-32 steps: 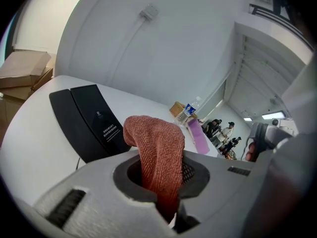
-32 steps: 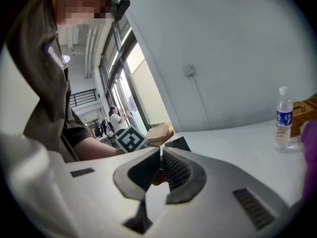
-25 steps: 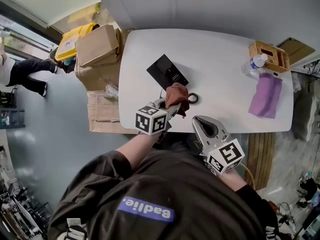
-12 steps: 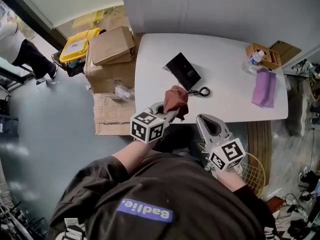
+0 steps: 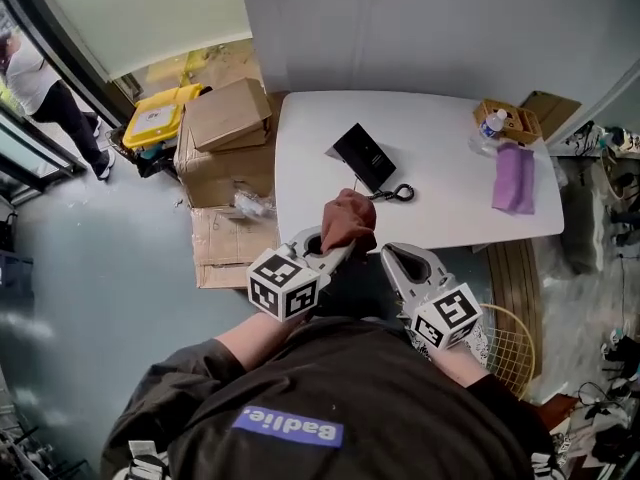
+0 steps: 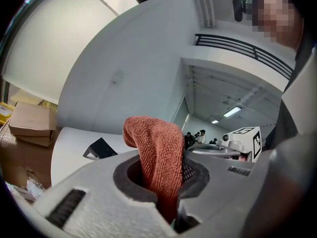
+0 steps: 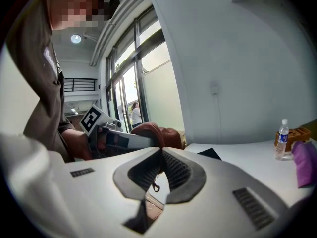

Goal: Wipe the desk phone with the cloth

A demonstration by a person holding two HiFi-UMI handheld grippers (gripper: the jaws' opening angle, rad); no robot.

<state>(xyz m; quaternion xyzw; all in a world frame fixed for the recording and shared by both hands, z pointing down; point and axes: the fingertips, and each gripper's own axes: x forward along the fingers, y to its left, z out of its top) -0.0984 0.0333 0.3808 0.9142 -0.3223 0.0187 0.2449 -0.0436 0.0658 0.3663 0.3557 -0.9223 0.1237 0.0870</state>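
Left gripper (image 5: 335,240) is up off the table, jaws pinching the rust-red cloth (image 5: 348,220). The left gripper view shows the cloth (image 6: 156,152) clamped between them, its top flopping over. Right gripper (image 5: 392,256) sits beside it, jaws pressed together with nothing between them.

The desk phone (image 5: 365,155) lies on the white table (image 5: 440,218), black, turned at an angle, well ahead of both grippers. A coiled cord (image 5: 395,194) curls just beside its near edge.

For writing, there's a blue patch (image 5: 287,427) with white lettering on the person's dark shirt, upside down to the head camera. Each gripper's cube carries black-and-white square markers. Any print on the phone is too small to make out.

At the far right corner is a woven basket (image 5: 520,120), its contents too small to tell. 1 water bottle (image 5: 490,123) is just beside it, label unreadable, and a purple cloth (image 5: 513,178) lies flat nearby. Left of the table are cardboard boxes (image 5: 230,118) and a yellow bin (image 5: 160,118), lid shut.
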